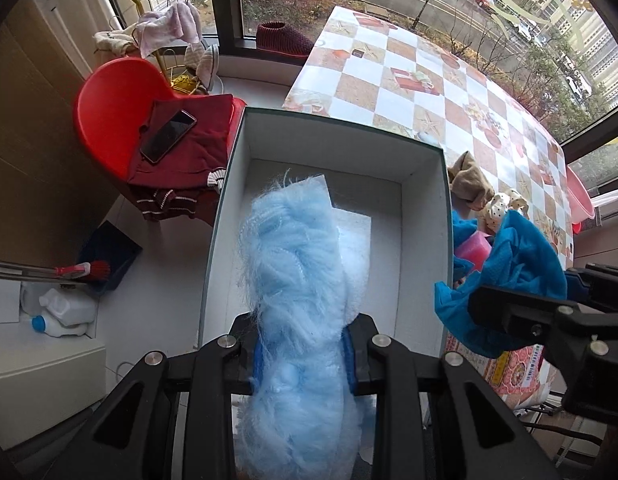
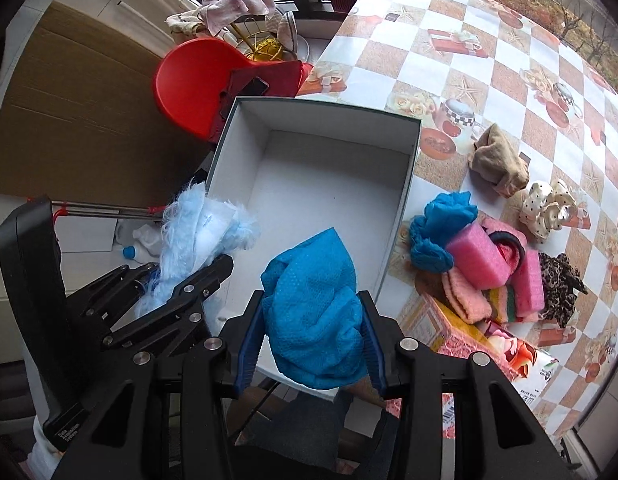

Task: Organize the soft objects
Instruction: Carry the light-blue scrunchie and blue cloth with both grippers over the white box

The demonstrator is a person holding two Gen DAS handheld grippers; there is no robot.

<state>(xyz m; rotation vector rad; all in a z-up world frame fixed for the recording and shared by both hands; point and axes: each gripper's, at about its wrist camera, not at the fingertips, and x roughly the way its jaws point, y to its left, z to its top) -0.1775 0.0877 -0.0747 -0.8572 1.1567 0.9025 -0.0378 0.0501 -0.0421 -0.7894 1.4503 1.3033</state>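
Soft objects mostly wait piled lower right on the checkered surface [image 2: 449, 52], while each hand-held gripper clamps one over the empty white box [image 2: 237, 152]: left [image 1: 305, 350] fluffy pale-blue duster [image 1: 293, 248], right [image 2: 313, 344] blue cloth [image 2: 313, 304].

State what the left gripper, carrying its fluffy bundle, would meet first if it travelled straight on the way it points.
Probably the white floor of the open box: the left gripper, shut on the light blue fluffy bundle, points down into it. Depth is unclear.

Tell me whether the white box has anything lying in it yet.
Empty. The right wrist view shows the white box with a bare floor; the fluffy blue piece and the blue cloth hang in claws above it.
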